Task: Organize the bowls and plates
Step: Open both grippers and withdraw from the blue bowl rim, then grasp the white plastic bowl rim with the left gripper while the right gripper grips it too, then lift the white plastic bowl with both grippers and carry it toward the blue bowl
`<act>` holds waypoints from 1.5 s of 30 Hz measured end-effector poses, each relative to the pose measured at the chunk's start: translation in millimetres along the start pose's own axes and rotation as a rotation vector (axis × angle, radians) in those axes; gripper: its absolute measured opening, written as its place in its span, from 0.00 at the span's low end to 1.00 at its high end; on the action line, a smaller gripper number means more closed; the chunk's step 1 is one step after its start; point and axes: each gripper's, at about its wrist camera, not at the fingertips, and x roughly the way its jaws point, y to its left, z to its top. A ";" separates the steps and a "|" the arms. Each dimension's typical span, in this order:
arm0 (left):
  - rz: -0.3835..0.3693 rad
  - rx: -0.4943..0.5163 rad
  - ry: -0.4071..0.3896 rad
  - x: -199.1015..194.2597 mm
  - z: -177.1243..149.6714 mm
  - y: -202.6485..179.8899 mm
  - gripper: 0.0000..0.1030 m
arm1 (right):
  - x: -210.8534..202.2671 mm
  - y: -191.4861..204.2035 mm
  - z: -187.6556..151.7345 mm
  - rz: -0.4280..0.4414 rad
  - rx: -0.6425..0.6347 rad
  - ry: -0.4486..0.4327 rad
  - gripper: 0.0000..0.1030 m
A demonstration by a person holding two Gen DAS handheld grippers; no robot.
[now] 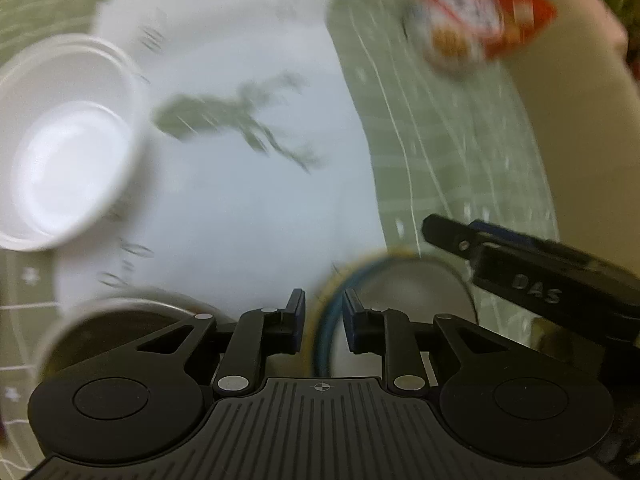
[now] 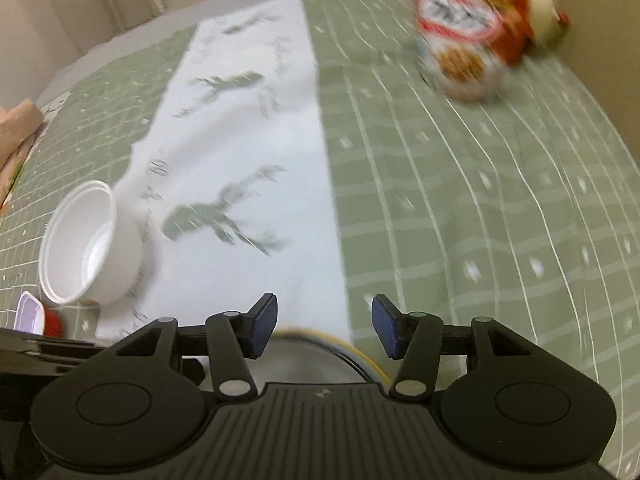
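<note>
A bowl with a blue and yellow striped rim (image 1: 400,280) lies low in the left wrist view. My left gripper (image 1: 324,312) has its pads closed on the left side of that rim, which fills the narrow gap. The right wrist view has the same bowl (image 2: 316,356) just below my right gripper (image 2: 324,320). That gripper stands open with only cloth showing between its fingers, and from the left it shows as a black arm (image 1: 500,264) above the bowl's right side. A stack of white bowls (image 1: 68,152) (image 2: 88,248) sits at the left on the white runner.
A white runner (image 2: 256,140) with green leaf prints crosses the green checked tablecloth (image 2: 480,200). A red snack box and round tub (image 2: 460,40) (image 1: 480,12) stand far right. A dark-filled round dish (image 1: 112,320) is near left. A cardboard wall (image 2: 600,40) borders the right.
</note>
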 end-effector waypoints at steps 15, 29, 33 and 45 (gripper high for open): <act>0.289 -0.293 -0.317 -82.3 15.5 166.1 0.23 | 51.6 158.1 28.3 0.150 -0.176 0.012 0.84; 0.125 -0.412 -0.258 -31.6 25.0 185.8 0.21 | 107.9 169.3 42.0 0.244 -0.083 0.117 0.37; 0.091 -0.359 -0.224 -16.6 32.8 151.1 0.20 | 89.4 137.4 43.5 0.209 -0.082 0.074 0.37; 0.012 -0.172 -0.085 47.6 44.6 35.1 0.23 | 66.0 5.6 37.6 0.077 0.068 0.055 0.37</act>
